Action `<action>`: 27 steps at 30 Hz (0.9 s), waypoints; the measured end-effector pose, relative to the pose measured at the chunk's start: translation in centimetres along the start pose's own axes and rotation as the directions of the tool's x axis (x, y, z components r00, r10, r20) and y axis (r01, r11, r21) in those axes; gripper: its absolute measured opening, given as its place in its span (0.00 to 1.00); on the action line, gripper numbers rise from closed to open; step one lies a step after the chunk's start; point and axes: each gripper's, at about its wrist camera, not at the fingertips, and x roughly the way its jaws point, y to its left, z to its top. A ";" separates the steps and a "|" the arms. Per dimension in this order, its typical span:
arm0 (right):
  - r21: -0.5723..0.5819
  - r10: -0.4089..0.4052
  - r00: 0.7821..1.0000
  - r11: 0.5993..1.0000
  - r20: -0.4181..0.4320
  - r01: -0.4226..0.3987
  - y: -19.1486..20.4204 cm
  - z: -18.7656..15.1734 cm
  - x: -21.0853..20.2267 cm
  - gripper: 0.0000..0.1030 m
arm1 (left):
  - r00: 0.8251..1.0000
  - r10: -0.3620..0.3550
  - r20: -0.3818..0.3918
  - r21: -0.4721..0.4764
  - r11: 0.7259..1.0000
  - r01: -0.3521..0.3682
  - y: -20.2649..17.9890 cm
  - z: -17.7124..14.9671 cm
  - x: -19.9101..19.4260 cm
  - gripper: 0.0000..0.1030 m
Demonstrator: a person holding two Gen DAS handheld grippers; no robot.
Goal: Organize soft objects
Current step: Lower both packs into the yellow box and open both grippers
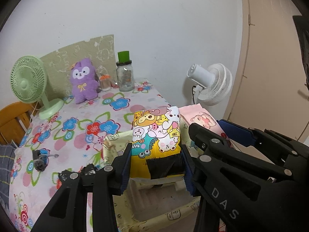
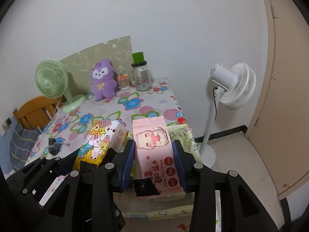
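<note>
- Holding both packs above the pale yellow open-top storage box (image 1: 115,141) at the table's near edge: left gripper (image 1: 156,166) has its blue pads clamped on the yellow cartoon-animal tissue pack (image 1: 156,133), jaws partly open to the pack's width; right gripper (image 2: 153,164) likewise pinches the pink cat-print wet wipes pack (image 2: 154,150).
- Both packs are gripped near their lower, black-taped ends, w/ most of each pack sticking out past the pads. Risk: soft wrap squashes, pack sags or pivots, then slips out before it's over the box.
- Grippers sit side by side, nearly touching. Risk: they knock each other or the packs collide on lowering, so one lands tilted on the box rim or falls off the table edge to the floor.
- Box looks light & flimsy; a nudge from a finger could shove it on the floral tablecloth (image 1: 81,116).
- Purple plush bunny (image 1: 84,81) stands well apart at the back, not yet sorted.
</note>
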 end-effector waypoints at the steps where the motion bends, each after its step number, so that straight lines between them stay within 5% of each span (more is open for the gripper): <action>1: 0.002 -0.001 1.000 1.000 -0.006 0.001 -0.2 -0.1 0.3 0.42 | 1.000 -0.002 -0.007 -0.001 1.000 0.002 0.0 0.0 0.3 0.47; 8: 0.026 -0.003 0.999 1.000 -0.038 0.004 -1.2 -0.4 2.0 0.42 | 0.999 0.003 -0.052 0.032 0.999 -0.001 -0.3 -0.1 2.2 0.52; 15: 0.042 -0.007 0.999 0.999 -0.051 0.009 -2.0 -0.5 2.9 0.42 | 0.998 0.027 -0.057 0.077 0.997 -0.022 -0.6 -0.3 2.9 0.81; 27: 0.043 0.037 0.995 0.999 -0.092 -0.033 -1.7 -0.6 4.5 0.44 | 0.996 0.037 -0.083 0.121 0.992 -0.026 -0.7 -0.6 3.5 0.90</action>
